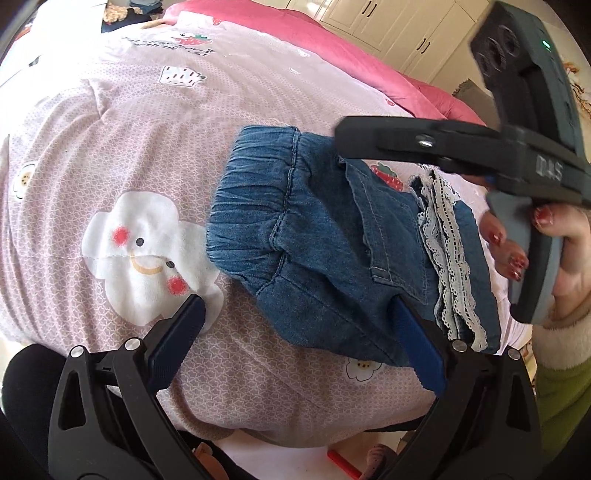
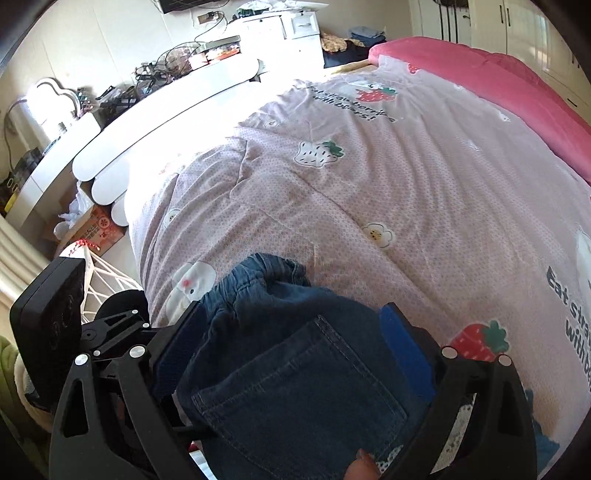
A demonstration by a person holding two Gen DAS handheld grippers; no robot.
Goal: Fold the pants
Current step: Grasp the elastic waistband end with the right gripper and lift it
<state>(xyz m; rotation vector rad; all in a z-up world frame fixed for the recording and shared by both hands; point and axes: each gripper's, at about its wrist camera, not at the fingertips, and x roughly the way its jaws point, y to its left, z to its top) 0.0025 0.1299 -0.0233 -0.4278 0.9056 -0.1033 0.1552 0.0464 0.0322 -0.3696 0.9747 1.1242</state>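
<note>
Small blue denim pants (image 1: 325, 251) with an elastic waistband and white lace hems (image 1: 450, 258) lie folded on the pink bedspread (image 1: 147, 129). My left gripper (image 1: 299, 328) is open, its right finger resting on the pants' near edge, its left finger on the bare quilt. My right gripper (image 1: 341, 138) shows from the side in the left wrist view, over the pants' far edge. In the right wrist view the right gripper (image 2: 291, 332) stands open, with the pants (image 2: 295, 387) and their back pocket lying between the fingers.
The bed has a darker pink cover (image 2: 498, 85) along its far side. A white rounded footboard (image 2: 166, 118) and a cluttered desk (image 2: 122, 96) stand to the left. White wardrobes (image 1: 388, 26) are at the back. A cardboard box (image 2: 96, 229) sits on the floor.
</note>
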